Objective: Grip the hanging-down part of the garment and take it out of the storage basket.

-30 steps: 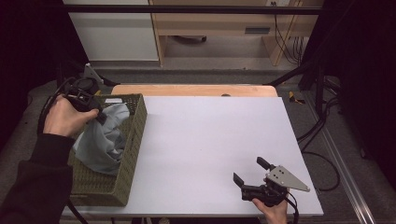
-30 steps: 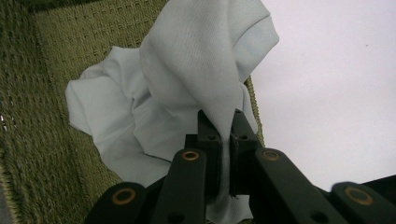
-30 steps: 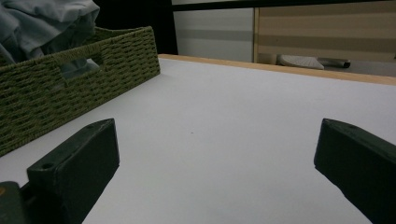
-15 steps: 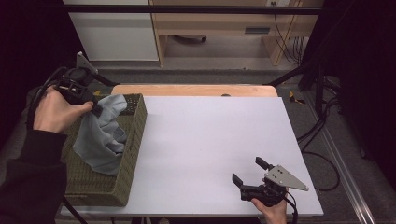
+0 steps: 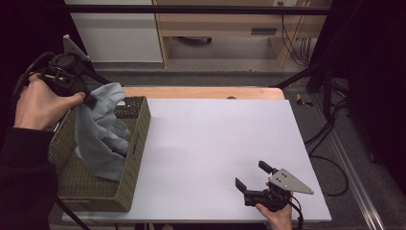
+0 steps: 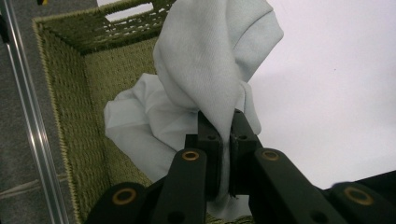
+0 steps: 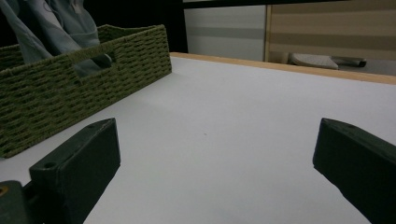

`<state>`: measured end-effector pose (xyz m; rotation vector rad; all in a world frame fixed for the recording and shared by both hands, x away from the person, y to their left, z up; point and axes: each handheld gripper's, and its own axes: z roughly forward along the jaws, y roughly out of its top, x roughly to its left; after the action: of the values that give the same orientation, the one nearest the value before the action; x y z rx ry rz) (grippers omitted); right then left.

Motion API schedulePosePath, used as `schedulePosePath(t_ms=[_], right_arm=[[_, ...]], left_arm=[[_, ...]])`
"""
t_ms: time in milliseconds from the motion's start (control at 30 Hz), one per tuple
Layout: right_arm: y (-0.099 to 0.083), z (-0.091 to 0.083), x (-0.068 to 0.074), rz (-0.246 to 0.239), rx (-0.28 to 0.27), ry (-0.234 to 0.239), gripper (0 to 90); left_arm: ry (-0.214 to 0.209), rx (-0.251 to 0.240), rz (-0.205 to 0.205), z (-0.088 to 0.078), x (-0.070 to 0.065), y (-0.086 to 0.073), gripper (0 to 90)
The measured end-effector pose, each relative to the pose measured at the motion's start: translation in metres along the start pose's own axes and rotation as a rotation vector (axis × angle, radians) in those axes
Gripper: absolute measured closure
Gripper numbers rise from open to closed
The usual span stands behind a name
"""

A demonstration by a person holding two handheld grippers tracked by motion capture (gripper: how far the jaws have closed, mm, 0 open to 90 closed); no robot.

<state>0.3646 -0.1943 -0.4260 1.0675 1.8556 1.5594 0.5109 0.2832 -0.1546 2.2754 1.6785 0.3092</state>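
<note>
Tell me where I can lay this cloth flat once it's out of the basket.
The white tabletop is bare from the basket across to the far wooden edge and the right edge. The near right corner is taken by the right gripper, resting open. The basket itself is crowded: the cloth, pinched in the left gripper, hangs into it.

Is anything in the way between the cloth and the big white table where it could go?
Only the basket's near wall: the light blue cloth, pinched in the left gripper, still hangs partly inside the basket. Past that wall the table is bare up to the right gripper.
</note>
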Motion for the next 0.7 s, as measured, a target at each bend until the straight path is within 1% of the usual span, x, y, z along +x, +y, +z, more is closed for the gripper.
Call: schedulePosePath(t_ms=[167,267,300,333,367,400,433,567,600,633,667,700], right_arm=[[0.007,0.01,0.008,-0.017,-0.009,0.038,1.3],[0.013,0.018,0.015,-0.022,-0.01,0.07,1.9],[0.013,0.018,0.015,-0.022,-0.01,0.07,1.9],[0.017,0.026,0.021,-0.02,-0.016,0.1,2.0],[0.017,0.026,0.021,-0.02,-0.016,0.1,2.0],[0.019,0.029,0.023,-0.034,-0.014,0.111,1.9],[0.027,0.038,0.033,-0.042,-0.016,0.134,1.9],[0.044,0.053,0.052,-0.058,-0.034,0.188,1.9],[0.044,0.053,0.052,-0.058,-0.034,0.188,1.9],[0.048,0.057,0.056,-0.061,-0.041,0.201,1.9],[0.055,0.067,0.066,-0.061,-0.05,0.228,1.9],[0.055,0.067,0.066,-0.061,-0.05,0.228,1.9]], left_arm=[[0.007,-0.01,0.003,-0.008,-0.001,0.002,85.6],[0.011,-0.015,0.003,-0.011,-0.002,0.003,85.7],[0.011,-0.015,0.003,-0.011,-0.002,0.003,85.6],[0.014,-0.015,0.004,-0.012,-0.002,0.004,85.6],[0.016,-0.016,0.004,-0.013,-0.002,0.004,85.6],[0.015,-0.019,0.004,-0.015,-0.003,0.004,85.6],[0.018,-0.021,0.005,-0.016,-0.003,0.003,85.6],[0.021,-0.031,0.011,-0.024,-0.004,0.004,85.6],[0.021,-0.031,0.011,-0.024,-0.004,0.004,85.6],[0.022,-0.036,0.014,-0.026,-0.004,0.004,85.6],[0.021,-0.04,0.012,-0.028,-0.005,0.005,85.6],[0.021,-0.04,0.012,-0.028,-0.005,0.005,85.6]])
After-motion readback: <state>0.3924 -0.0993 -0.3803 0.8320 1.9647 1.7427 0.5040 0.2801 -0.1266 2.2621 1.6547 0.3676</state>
